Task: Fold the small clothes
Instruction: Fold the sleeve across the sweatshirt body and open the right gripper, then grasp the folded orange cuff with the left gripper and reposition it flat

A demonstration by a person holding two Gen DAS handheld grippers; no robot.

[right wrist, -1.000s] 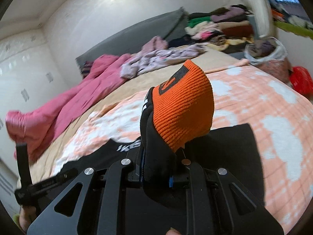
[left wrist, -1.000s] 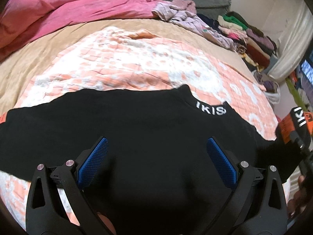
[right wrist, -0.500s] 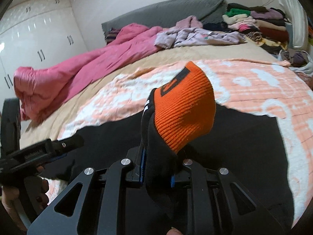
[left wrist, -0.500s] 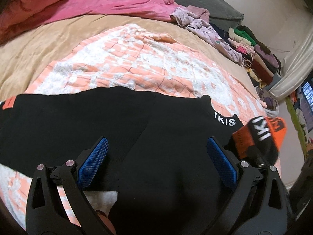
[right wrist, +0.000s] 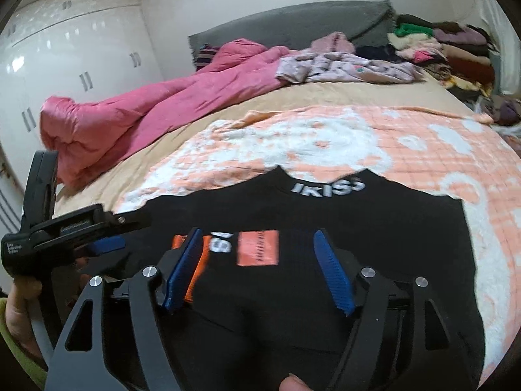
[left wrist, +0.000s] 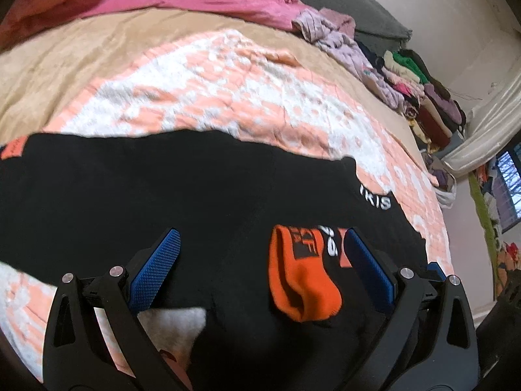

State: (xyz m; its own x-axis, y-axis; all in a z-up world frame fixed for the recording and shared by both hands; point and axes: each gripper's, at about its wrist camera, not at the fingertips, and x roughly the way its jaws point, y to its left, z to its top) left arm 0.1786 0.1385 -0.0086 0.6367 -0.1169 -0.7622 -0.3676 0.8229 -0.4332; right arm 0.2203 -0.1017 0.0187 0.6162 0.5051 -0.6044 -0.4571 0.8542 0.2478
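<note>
The black sweater (right wrist: 358, 228) lies flat on the bed (right wrist: 423, 150), its right sleeve with the orange cuff (left wrist: 301, 280) folded across the body. Both the left gripper (left wrist: 257, 270) and right gripper (right wrist: 260, 267) hover spread and hold nothing. The left sleeve and body folds appear left.

My left camera sits low behind my left fingers (left wrist: 156, 270), close over the black garment (left wrist: 162, 189), facing up the bed (left wrist: 81, 55) toward the headboard. My right camera looks the same way from beside it — equally near. Both share the garment, the orange cuff (left wrist: 299, 280), the pink duvet (right wrist: 156, 110) — and the clothes pile (right wrist: 449, 49).
</note>
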